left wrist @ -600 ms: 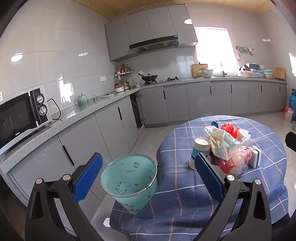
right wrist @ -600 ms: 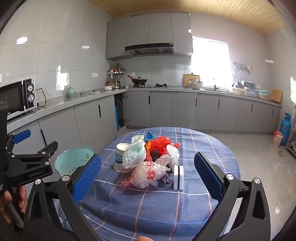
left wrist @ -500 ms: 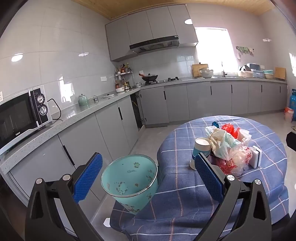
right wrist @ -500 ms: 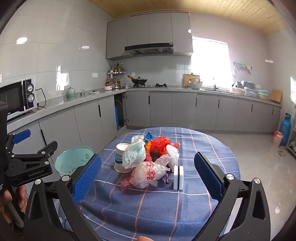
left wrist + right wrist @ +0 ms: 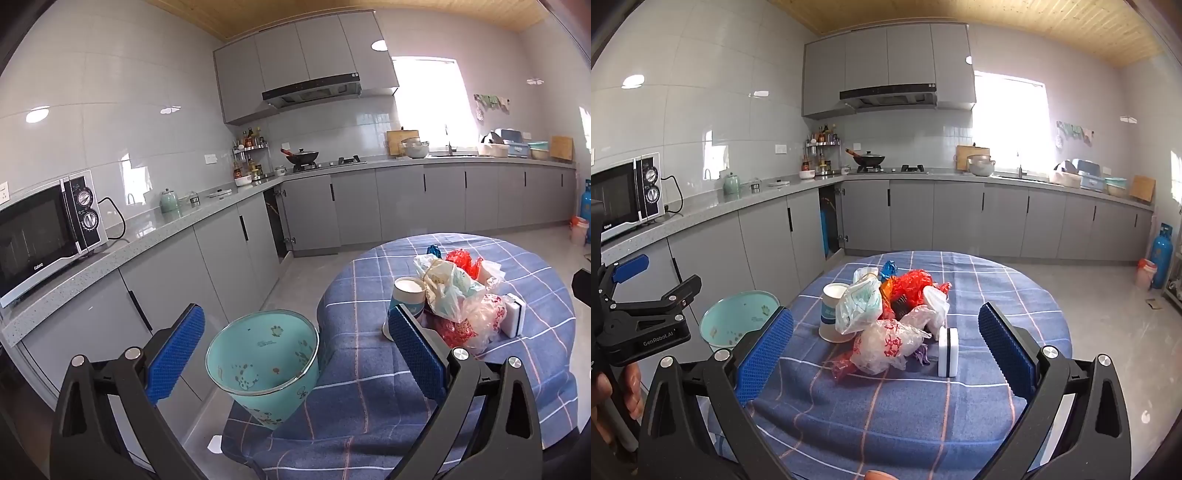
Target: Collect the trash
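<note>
Between the right tongs (image 5: pixel 885 341) — the trash pile (image 5: pixel 886 317), untouched.

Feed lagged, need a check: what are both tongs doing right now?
Left tongs: open, holding nothing, teal bin between the jaws.
Right tongs: open, holding nothing, facing the trash pile.

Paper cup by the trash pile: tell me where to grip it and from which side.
Grip the paper cup across its upper wall, coming from its left: it stands upright, plastic bags press its right side, and its left faces bare tablecloth. The open right gripper looks wide enough.
</note>
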### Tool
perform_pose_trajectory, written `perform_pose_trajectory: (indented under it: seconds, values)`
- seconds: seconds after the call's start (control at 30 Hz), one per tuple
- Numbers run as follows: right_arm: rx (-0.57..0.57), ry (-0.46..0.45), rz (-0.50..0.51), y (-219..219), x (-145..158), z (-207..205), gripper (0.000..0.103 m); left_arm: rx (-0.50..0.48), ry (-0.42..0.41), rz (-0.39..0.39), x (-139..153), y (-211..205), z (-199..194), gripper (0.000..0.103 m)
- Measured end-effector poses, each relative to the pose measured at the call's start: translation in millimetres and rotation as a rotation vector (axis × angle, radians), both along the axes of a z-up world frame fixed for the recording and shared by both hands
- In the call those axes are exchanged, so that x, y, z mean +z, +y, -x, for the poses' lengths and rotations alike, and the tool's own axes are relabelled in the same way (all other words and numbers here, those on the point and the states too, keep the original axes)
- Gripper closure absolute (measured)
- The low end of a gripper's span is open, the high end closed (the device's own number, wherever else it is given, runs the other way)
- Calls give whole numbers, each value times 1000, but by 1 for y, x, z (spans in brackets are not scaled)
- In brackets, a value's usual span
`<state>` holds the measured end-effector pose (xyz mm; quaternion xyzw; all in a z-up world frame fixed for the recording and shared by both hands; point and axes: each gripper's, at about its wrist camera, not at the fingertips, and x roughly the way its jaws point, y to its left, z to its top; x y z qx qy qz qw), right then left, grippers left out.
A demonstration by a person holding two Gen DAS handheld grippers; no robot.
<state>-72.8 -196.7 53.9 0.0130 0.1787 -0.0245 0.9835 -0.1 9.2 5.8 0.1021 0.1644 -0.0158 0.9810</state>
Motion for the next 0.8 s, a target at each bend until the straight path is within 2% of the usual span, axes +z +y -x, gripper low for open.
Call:
perform_pose_trajectory:
  seconds: [0.8]
  values:
    - [3, -2, -7, 0, 0, 2, 4, 1, -15, -10, 0, -1, 2, 5]
